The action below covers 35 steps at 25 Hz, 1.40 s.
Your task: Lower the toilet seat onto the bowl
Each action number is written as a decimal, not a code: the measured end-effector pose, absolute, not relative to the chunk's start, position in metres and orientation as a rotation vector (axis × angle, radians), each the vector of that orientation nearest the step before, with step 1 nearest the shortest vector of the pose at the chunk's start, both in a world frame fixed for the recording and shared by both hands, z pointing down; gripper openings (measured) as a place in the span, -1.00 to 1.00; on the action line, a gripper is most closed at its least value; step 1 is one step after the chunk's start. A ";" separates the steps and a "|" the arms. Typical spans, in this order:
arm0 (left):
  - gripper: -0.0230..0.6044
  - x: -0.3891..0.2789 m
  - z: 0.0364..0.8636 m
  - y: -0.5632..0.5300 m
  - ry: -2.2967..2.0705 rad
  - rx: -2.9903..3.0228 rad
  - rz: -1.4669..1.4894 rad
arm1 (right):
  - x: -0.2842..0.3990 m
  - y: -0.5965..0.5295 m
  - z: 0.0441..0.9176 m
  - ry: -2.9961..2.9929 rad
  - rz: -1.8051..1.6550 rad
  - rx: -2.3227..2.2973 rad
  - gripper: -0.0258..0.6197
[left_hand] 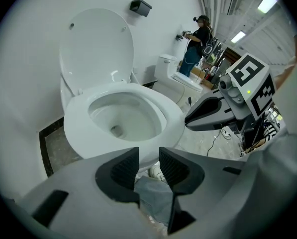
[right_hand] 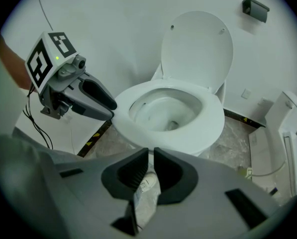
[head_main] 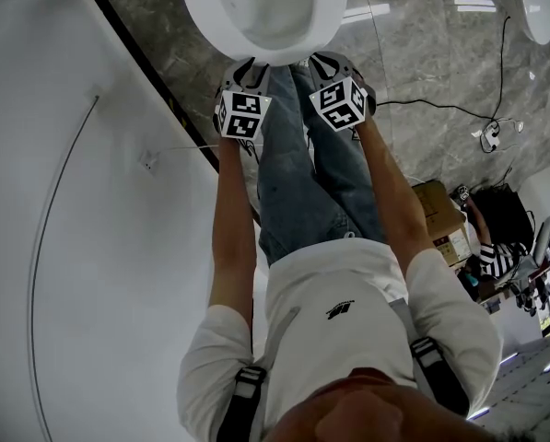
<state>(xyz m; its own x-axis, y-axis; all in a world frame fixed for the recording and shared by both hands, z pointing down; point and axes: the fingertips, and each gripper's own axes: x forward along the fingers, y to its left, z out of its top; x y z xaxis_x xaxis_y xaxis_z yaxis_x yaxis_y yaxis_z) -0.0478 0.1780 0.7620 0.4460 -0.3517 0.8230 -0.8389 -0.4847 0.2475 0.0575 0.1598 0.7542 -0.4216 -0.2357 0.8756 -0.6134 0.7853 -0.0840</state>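
The white toilet stands just ahead of both grippers. Its seat lies flat on the bowl rim, and the lid stands upright against the wall. In the right gripper view the seat and the raised lid look the same. My left gripper hovers before the bowl's front edge, open, with nothing between its jaws. My right gripper hangs beside it, jaws nearly together with only a thin slit, holding nothing. Each shows in the other's view: the right gripper, the left gripper.
The person's jeans and shoes are directly below the grippers. A white wall runs along the left. A second toilet stands to the right, with a person behind it. Cables and a cardboard box lie on the marble floor.
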 end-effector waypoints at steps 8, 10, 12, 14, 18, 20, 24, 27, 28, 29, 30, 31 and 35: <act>-0.55 -0.046 0.777 0.180 -1.009 2.005 0.933 | 0.059 0.164 0.770 -1.983 0.503 0.612 -0.76; -0.56 -0.046 0.782 0.180 -1.012 1.997 0.935 | 0.059 0.165 0.774 -1.976 0.505 0.607 -0.76; -0.56 -0.047 0.787 0.181 -1.018 1.991 0.937 | 0.059 0.166 0.779 -1.970 0.507 0.604 -0.76; -0.58 -0.047 0.791 0.181 -1.023 1.985 0.937 | 0.059 0.167 0.783 -1.964 0.510 0.604 -0.76; -0.58 -0.047 0.798 0.181 -1.019 1.975 0.939 | 0.058 0.167 0.790 -1.955 0.520 0.604 -0.76; -0.58 -0.048 0.801 0.182 -1.015 1.971 0.939 | 0.057 0.168 0.793 -1.950 0.523 0.601 -0.76; -0.58 -0.047 0.806 0.183 -1.012 1.956 0.942 | 0.058 0.169 0.799 -1.942 0.528 0.592 -0.76; -0.58 -0.047 0.811 0.182 -1.010 1.946 0.944 | 0.057 0.168 0.803 -1.935 0.537 0.589 -0.76; -0.58 -0.047 0.812 0.182 -1.009 1.943 0.944 | 0.057 0.169 0.805 -1.933 0.541 0.588 -0.76; -0.58 -0.047 0.814 0.183 -1.008 1.939 0.945 | 0.057 0.169 0.806 -1.931 0.543 0.587 -0.76; -0.58 -0.047 0.815 0.183 -1.007 1.935 0.946 | 0.057 0.169 0.808 -1.928 0.545 0.585 -0.76; -0.58 -0.047 0.816 0.183 -1.005 1.932 0.947 | 0.058 0.169 0.809 -1.926 0.546 0.583 -0.76; -0.58 -0.047 0.824 0.182 -1.000 1.923 0.949 | 0.058 0.169 0.817 -1.919 0.546 0.569 -0.76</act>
